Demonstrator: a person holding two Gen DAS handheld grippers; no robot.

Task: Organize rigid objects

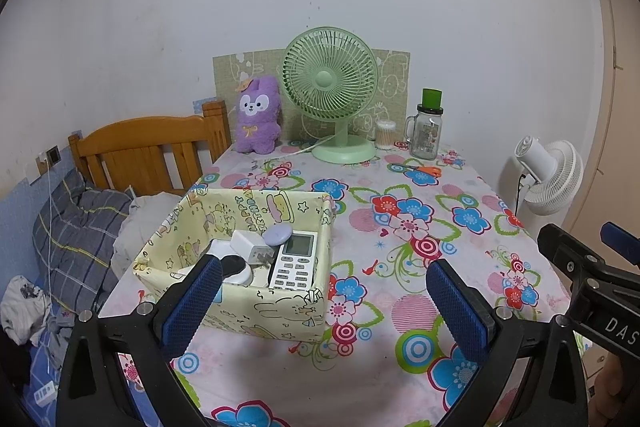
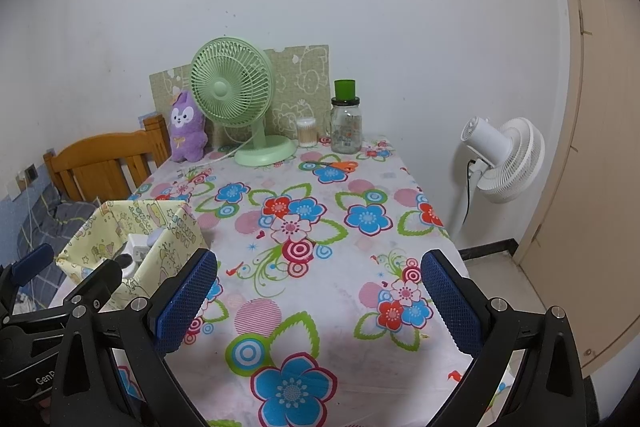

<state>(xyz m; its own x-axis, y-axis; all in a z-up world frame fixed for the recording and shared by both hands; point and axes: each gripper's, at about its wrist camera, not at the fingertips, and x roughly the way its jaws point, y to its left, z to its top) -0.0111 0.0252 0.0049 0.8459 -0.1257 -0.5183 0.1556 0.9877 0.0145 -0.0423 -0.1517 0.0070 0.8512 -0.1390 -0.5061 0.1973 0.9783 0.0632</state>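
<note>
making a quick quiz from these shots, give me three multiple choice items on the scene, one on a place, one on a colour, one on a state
1. Where is the remote?
A. in the yellow box
B. beside the glass jar
C. on the bed

2. What colour is the desk fan?
A. white
B. green
C. purple

3. How are the left gripper and right gripper?
A. both open, empty
B. both shut
C. one holds scissors

Answers: 1 A, it lies among chargers inside the box. 2 B, cage and base are pale green. 3 A, fingers spread, nothing between.

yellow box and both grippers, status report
Left gripper open, empty. Right gripper open, empty. Yellow box holds remote, plug, purple disc. Scissors loose near jar.
</note>
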